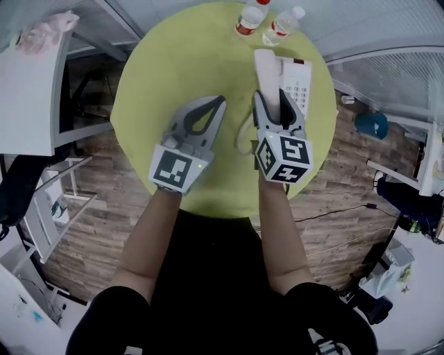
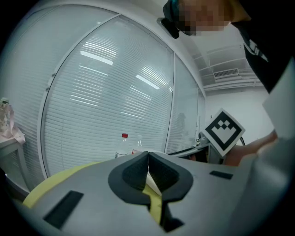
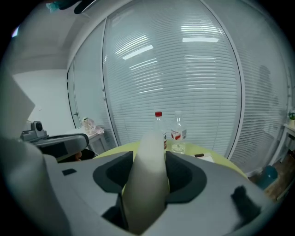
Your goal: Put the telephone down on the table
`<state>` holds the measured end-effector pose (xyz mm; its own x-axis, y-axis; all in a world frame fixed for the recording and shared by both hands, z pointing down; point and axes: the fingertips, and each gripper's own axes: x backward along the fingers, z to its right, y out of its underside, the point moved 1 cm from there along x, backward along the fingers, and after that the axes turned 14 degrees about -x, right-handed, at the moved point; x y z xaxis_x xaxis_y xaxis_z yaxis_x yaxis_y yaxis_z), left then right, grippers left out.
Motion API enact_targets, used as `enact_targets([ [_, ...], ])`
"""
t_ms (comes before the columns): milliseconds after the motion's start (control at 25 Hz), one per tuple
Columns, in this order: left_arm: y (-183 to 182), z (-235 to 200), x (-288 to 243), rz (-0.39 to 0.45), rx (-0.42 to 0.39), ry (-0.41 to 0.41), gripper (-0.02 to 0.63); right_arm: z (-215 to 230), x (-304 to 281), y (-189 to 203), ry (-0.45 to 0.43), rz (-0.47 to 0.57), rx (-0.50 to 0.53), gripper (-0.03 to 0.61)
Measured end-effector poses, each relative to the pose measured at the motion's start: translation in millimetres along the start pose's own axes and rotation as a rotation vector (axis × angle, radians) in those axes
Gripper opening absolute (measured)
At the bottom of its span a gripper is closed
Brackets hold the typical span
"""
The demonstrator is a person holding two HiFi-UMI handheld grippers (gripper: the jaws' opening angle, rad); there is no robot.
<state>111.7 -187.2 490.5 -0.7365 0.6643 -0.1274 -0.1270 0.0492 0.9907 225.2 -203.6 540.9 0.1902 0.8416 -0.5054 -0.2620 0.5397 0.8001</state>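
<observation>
We're working over the round yellow-green table [image 1: 173, 83], which is taking up most of the head view. The telephone base [image 1: 298, 80] is sitting on the table's right side with its keypad up.

The right gripper [image 1: 276, 105] is pinching the white handset [image 1: 266, 69] near its lower end. Both pads are pressing its sides, and the jaws are standing wide because the handset is thick. The handset is pointing away from us along the base's left edge. We can't tell whether it's touching the base or being held just above it.

The left gripper [image 1: 218, 104] is hovering empty over the table's middle with its fingers pressed together, likely parked clear of the phone.

The coiled cord [image 1: 243, 135] is hanging slack just left of the right gripper. Two water bottles [image 1: 250, 19] are standing at the far rim, out of the way. We're judging that the set-down isn't done yet.
</observation>
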Motion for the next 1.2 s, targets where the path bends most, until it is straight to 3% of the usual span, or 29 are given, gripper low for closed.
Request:
enact_targets([
  [440,-18.7,-31.9,31.6,-0.019,-0.013,0.008,0.014,-61.2,3.6,-6.8,-0.033,0.019,-0.011,0.225],
  [600,-20.6,-47.4,40.3,0.023,-0.018,0.000,0.014,-81.6,-4.6,-0.4,-0.045,0.012,-0.012,0.225],
  [1200,18.5,-105.1,74.6,-0.042,-0.015,-0.037,0.014,-139.8,-55.7,40.6,-0.081,-0.051,-0.020,0.225],
])
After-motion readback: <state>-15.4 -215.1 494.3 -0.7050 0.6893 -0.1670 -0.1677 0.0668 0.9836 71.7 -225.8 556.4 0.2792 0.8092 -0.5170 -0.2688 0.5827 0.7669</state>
